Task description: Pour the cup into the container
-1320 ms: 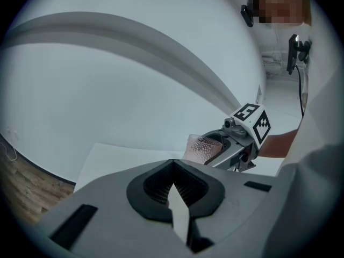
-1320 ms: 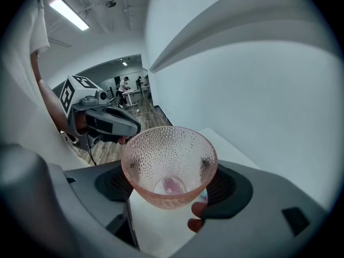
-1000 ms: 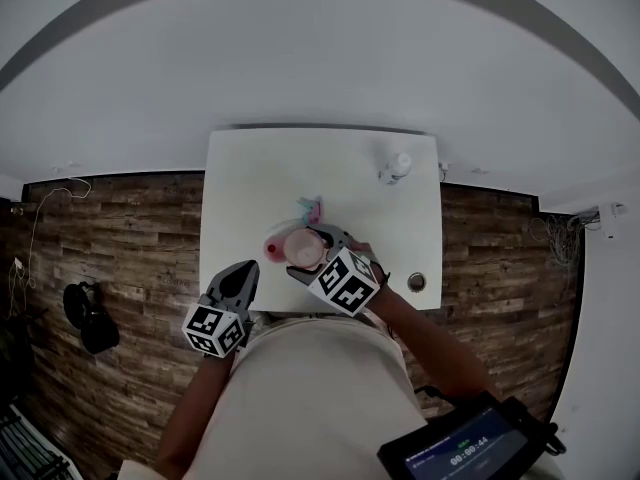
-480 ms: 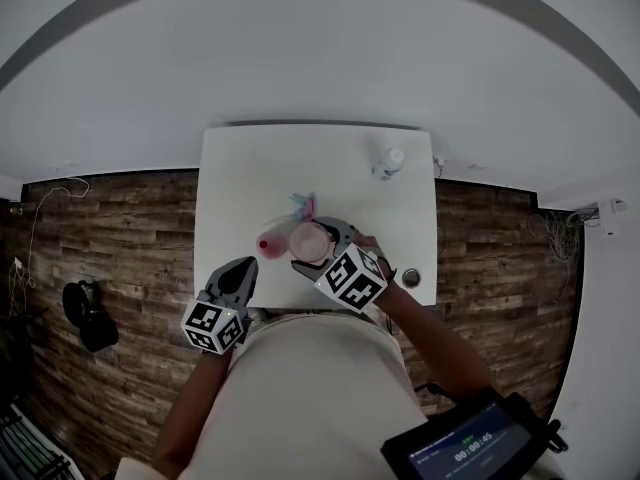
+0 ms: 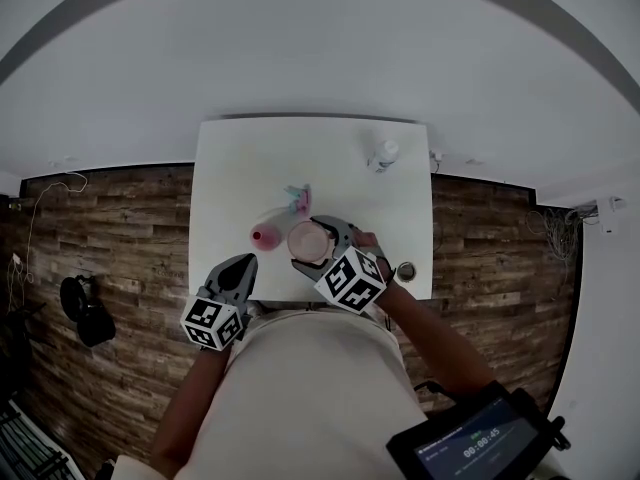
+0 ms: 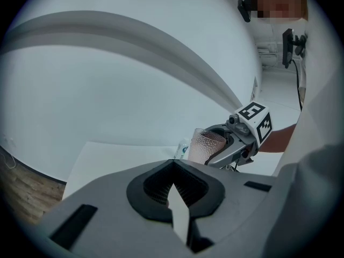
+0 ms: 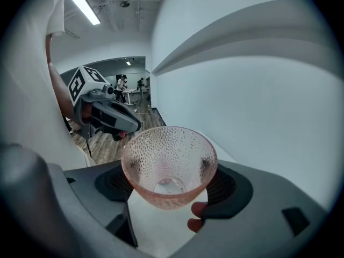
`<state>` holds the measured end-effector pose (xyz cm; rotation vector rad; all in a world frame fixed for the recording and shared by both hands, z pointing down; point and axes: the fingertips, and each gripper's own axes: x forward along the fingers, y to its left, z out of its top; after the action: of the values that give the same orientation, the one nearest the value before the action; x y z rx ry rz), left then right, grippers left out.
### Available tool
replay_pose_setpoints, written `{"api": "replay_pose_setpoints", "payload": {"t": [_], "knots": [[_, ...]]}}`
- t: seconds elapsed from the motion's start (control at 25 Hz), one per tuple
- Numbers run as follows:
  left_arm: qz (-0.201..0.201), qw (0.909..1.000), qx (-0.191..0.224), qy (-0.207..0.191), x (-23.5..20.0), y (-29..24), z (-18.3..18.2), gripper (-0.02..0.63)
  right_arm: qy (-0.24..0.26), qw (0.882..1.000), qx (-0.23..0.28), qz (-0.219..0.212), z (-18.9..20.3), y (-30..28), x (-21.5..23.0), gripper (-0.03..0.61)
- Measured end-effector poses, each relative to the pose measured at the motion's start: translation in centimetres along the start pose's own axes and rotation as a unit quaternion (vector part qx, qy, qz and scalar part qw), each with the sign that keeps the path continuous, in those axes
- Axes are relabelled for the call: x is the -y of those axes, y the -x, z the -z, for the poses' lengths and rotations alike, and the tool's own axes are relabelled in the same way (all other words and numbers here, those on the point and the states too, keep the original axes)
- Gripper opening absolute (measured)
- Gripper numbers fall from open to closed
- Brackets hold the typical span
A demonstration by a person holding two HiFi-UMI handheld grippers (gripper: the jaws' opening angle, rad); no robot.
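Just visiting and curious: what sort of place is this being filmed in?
Probably an office or lab workroom: a small white table against a plain white wall, wood-plank flooring, and, in the right gripper view, ceiling strip lights with people standing farther back.

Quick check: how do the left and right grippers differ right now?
The left gripper has its jaws together on nothing, while the right gripper is shut on the pink dimpled cup. The left one sits at the near edge of the table, and the right one holds the cup over the table, beside the pink container. Each carries a marker cube.
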<state>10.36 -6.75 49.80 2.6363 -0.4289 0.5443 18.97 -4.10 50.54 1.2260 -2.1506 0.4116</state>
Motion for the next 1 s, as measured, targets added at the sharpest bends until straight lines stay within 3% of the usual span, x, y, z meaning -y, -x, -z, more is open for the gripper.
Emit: {"api": "replay_pose_setpoints", "payload": {"t": [1.0], "knots": [[-0.013, 0.9992, -0.035, -0.015, 0.7, 0.0, 3.2, 0.009, -0.015, 1.000, -0.017, 0.000, 4.9, -0.9, -0.1, 0.380]]}}
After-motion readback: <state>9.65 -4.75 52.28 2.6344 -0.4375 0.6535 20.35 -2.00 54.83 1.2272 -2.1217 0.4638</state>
